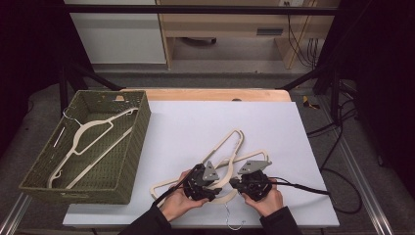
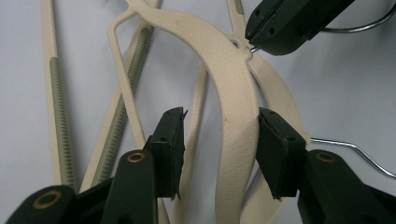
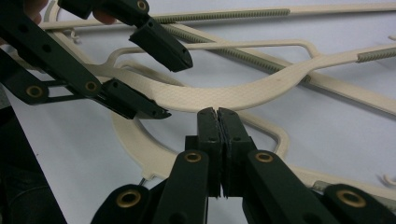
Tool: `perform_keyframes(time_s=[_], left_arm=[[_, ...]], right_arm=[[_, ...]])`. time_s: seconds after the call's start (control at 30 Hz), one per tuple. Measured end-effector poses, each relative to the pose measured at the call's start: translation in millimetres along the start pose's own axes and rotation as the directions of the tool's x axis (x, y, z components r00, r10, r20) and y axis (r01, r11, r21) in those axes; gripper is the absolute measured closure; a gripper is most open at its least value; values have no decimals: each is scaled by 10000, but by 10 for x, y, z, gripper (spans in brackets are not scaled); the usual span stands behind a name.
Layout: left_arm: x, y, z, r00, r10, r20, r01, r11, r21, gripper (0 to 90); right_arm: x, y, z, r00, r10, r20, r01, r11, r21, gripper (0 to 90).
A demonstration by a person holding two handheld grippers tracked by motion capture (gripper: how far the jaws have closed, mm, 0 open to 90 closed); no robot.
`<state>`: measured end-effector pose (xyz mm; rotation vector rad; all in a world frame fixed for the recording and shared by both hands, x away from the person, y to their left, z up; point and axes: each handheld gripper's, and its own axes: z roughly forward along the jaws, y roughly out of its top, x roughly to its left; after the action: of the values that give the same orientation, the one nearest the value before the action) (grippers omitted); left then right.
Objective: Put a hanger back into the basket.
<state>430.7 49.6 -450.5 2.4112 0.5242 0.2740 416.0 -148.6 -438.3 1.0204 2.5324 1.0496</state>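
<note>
Left tongs (image 2: 219,140) spread wide, straddling the cream hanger's (image 2: 233,121) curved shoulder on the tabletop (image 1: 195,122), right of the wicker basket (image 1: 134,147); right tongs (image 3: 217,114) clenched empty, tips at that hanger.

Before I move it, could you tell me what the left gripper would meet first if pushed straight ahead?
Probably the hanger: the left gripper is open, with the hanger's cream arm already between its jaws, near one pad.

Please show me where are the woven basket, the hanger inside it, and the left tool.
Woven basket (image 1: 128,161): high view, its right wall.
Hanger in basket (image 1: 96,125): high view, its shoulder.
Left tool (image 2: 219,140): left gripper view, between its jaws.
</note>
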Motion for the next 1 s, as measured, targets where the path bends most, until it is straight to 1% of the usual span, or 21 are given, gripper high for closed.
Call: perform_keyframes(time_s=[0.07,0.1,0.13,0.17,0.23,0.27,0.3,0.33,0.47,0.53,0.57,0.6,0.63,0.67,0.7,0.73,0.77,0.83,0.87,0.93,1.0], left_arm=[[-18,-5,24,9998,208,-69,-207,9997,109,578],[-18,-5,24,9998,208,-69,-207,9997,109,595],[-15,-9,34,9997,157,212,-160,9998,139,630],[-24,-7,34,9995,205,240,-208,9997,99,658],[-36,-2,33,9993,276,265,-279,9996,95,725],[-63,7,40,9989,396,246,-400,9991,147,729],[-63,7,40,9989,396,246,-400,9991,147,733],[-81,12,45,9986,509,143,-513,9984,250,735],[-82,12,43,9993,344,178,-349,9989,297,732],[-86,15,41,9992,334,219,-342,9987,378,733],[-93,13,32,9990,414,191,-422,9982,425,735],[-100,11,27,9989,446,158,-452,9982,398,737],[-108,10,17,9987,501,68,-503,9982,325,740],[-112,12,1,9989,479,13,-479,9983,316,741],[-112,11,-10,9990,438,59,-440,9986,301,742],[-115,8,-26,9987,519,-2,-519,9982,302,745],[-123,6,-38,9987,517,-30,-516,9983,279,747],[-130,2,-51,9984,551,-78,-549,9981,275,750],[-139,-1,-85,9985,535,-134,-532,9984,204,751],[-145,-2,-119,9988,452,-171,-451,9989,85,753],[-132,0,-167,9987,453,-218,-452,9990,50,755]], right_arm=[[-4,3,-9,10000,-17,-46,17,10000,41,893],[-4,3,-9,10000,-17,-46,17,10000,41,893],[-8,16,-27,10000,-83,-54,84,10000,45,893],[-6,20,-31,10000,-16,-64,16,10000,20,893],[-14,27,-48,10000,-62,-9,62,10000,42,893],[-19,27,-52,9999,-99,-75,99,9999,21,893],[-19,27,-52,9999,-99,-75,99,9999,21,893],[-19,31,-59,9999,-110,-59,110,9999,110,893],[-11,41,-70,9999,-103,-70,104,9998,190,892],[1,49,-68,9998,-196,-24,196,9996,188,892],[10,53,-64,9999,-154,-6,154,9997,196,891],[7,54,-63,9997,-207,-107,209,9996,208,888],[10,56,-66,9999,-130,-108,132,9998,155,883],[-4,56,-87,9995,-278,-156,280,9996,72,863],[-9,59,-113,9995,-226,-209,220,9994,-255,828],[-19,67,-164,9997,-200,-158,191,9981,-588,795],[-36,77,-224,9996,-198,-204,175,9940,-1083,743],[-75,91,-379,9997,-120,-205,74,9776,-2103,698],[-96,89,-461,9998,-60,-171,14,9670,-2548,656],[-156,68,-606,10000,74,-46,-85,9387,-3445,572],[-216,41,-714,9993,306,195,-203,9171,-3982,491]])
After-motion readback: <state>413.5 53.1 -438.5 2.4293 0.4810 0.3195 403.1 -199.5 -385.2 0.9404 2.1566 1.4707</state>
